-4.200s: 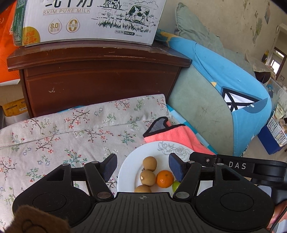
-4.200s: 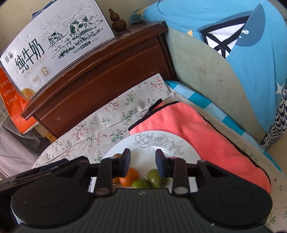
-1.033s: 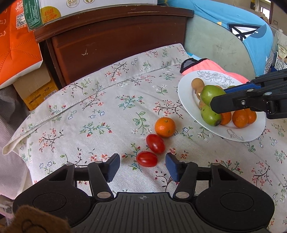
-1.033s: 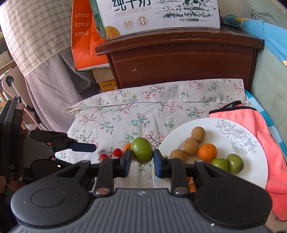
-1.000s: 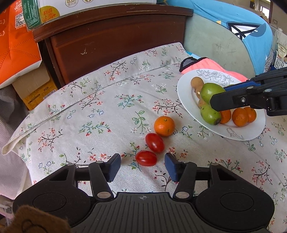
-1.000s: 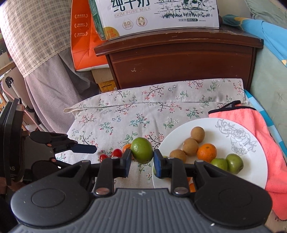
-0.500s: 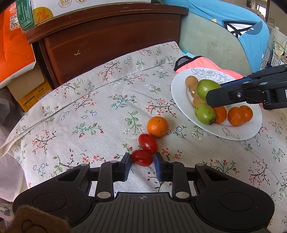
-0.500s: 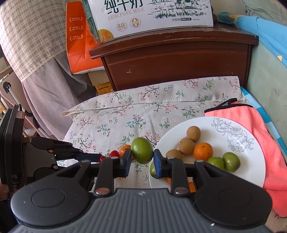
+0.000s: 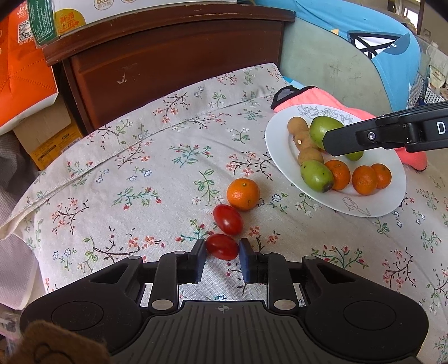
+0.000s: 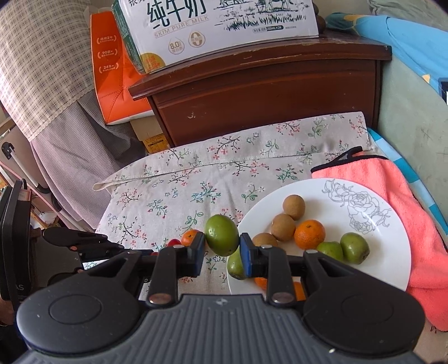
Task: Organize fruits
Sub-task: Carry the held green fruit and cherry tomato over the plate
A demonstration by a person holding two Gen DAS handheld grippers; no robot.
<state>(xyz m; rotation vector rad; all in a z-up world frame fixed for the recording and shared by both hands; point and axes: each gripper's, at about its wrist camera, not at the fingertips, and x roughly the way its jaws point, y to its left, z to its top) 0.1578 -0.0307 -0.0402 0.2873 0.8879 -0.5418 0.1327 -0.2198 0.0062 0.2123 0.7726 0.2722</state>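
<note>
My left gripper (image 9: 222,253) is shut on a red cherry tomato (image 9: 222,246) that lies on the floral cloth (image 9: 140,179). A second tomato (image 9: 228,219) and a small orange (image 9: 243,194) lie just beyond it. My right gripper (image 10: 221,247) is shut on a green fruit (image 10: 221,234), held in the air above the left rim of the white plate (image 10: 386,252). In the left wrist view that fruit (image 9: 322,129) hangs over the plate (image 9: 372,207), which holds brown longans, green fruits and oranges.
A dark wooden cabinet (image 9: 168,64) stands behind the cloth with a milk carton (image 10: 212,25) on top. An orange box (image 9: 22,70) is at the left. A pink towel (image 10: 414,212) lies under the plate's right side, with a blue cushion (image 9: 378,42) behind.
The left jaws have closed from wide apart onto the nearest cherry tomato. The right gripper still holds the green fruit in about the same place.
</note>
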